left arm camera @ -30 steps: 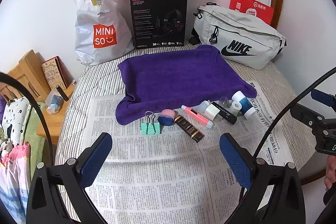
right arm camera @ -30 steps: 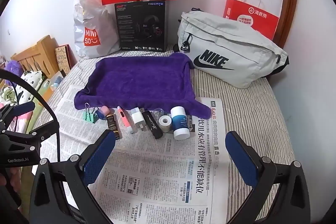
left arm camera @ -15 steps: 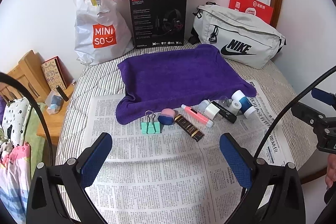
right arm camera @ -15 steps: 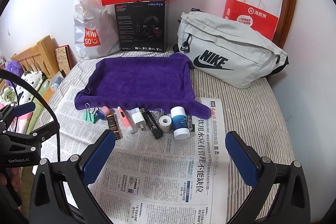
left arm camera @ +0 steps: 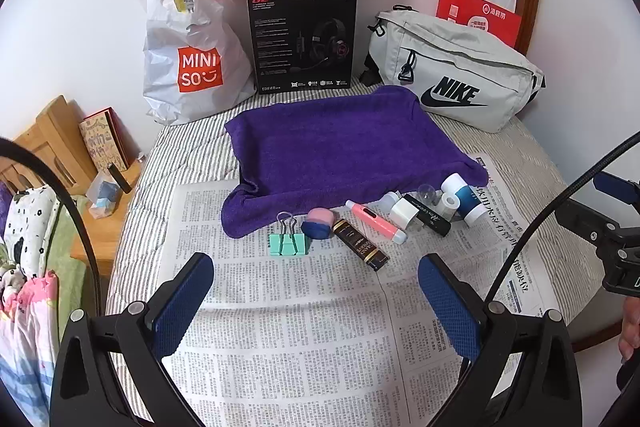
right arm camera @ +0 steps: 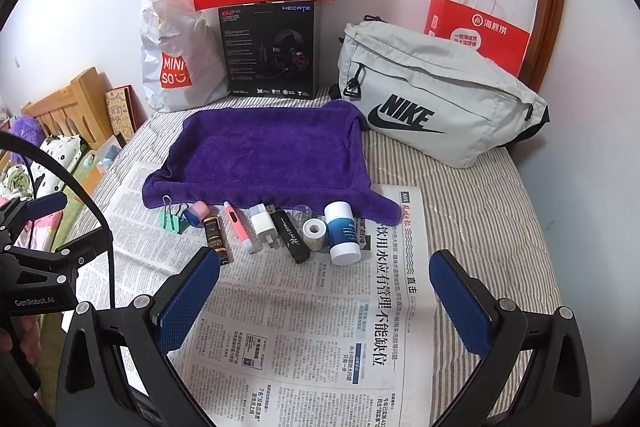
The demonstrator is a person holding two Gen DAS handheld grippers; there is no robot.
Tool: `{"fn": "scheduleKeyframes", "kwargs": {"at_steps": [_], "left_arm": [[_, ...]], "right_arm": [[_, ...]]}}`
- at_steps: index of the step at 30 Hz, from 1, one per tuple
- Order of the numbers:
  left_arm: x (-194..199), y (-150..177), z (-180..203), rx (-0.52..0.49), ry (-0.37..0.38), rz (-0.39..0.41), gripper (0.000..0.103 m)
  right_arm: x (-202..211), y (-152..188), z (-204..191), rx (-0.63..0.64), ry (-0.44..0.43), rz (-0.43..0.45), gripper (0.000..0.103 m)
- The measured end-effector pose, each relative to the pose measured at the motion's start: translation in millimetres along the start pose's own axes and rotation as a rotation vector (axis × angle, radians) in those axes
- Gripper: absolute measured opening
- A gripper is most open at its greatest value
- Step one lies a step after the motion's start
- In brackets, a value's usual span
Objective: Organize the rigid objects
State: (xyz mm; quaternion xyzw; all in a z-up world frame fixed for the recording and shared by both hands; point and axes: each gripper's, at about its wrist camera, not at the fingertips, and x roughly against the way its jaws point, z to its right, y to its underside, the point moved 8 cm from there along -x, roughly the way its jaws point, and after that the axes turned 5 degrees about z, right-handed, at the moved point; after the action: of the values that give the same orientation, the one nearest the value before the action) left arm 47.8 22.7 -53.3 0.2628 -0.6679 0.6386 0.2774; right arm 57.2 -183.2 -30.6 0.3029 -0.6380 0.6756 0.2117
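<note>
One green binder clip point(left arm camera: 287, 243), one pink pen point(left arm camera: 375, 221), one white charger point(right arm camera: 265, 225), two dark tubes point(left arm camera: 361, 245), one tape roll point(right arm camera: 314, 233), one blue-white bottle point(right arm camera: 342, 231), one purple towel point(left arm camera: 344, 147), three bags point(left arm camera: 194, 55)

A home bedroom: striped mattress point(left arm camera: 180, 155), wooden bedside furniture point(left arm camera: 52, 143), shopping bags point(left arm camera: 192, 59).

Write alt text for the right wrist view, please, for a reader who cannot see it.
Open right tongs hover over a newspaper on a striped bed. Beyond lies a row of small items, from a green binder clip to a blue-and-white bottle, along the near edge of a purple towel. Bags stand against the wall.
</note>
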Motion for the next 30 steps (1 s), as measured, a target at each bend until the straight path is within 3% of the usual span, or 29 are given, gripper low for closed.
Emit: {"fn": "scheduleKeyframes", "kwargs": {"at_steps": [15, 20, 26, 30], "left_arm": [[-5.6, -3.9, -2.4, 0.008, 0.007, 0.005, 0.103], [-15.4, -5.4, -8.4, 0.02, 0.015, -0.008, 0.103], [-36.7, -3.2, -23.8, 0.053, -0.002, -0.029, 0.103], [-61.6, 3.7, -35.5, 0.1, 0.027, -0.063, 0.102]], "right_arm": [[-3.0, 1.6, -0.5, 0.024, 0.006, -0.071, 0.103], [-8.5, 4.6, -0.7, 0.082, 0.022, -0.147, 0.103], [-25.2, 5.1, 3.4, 0.049, -0.012, -0.09, 0.103], [-41.9, 13.0, 11.0, 0.007, -0.029, -0.119, 0.103]]}}
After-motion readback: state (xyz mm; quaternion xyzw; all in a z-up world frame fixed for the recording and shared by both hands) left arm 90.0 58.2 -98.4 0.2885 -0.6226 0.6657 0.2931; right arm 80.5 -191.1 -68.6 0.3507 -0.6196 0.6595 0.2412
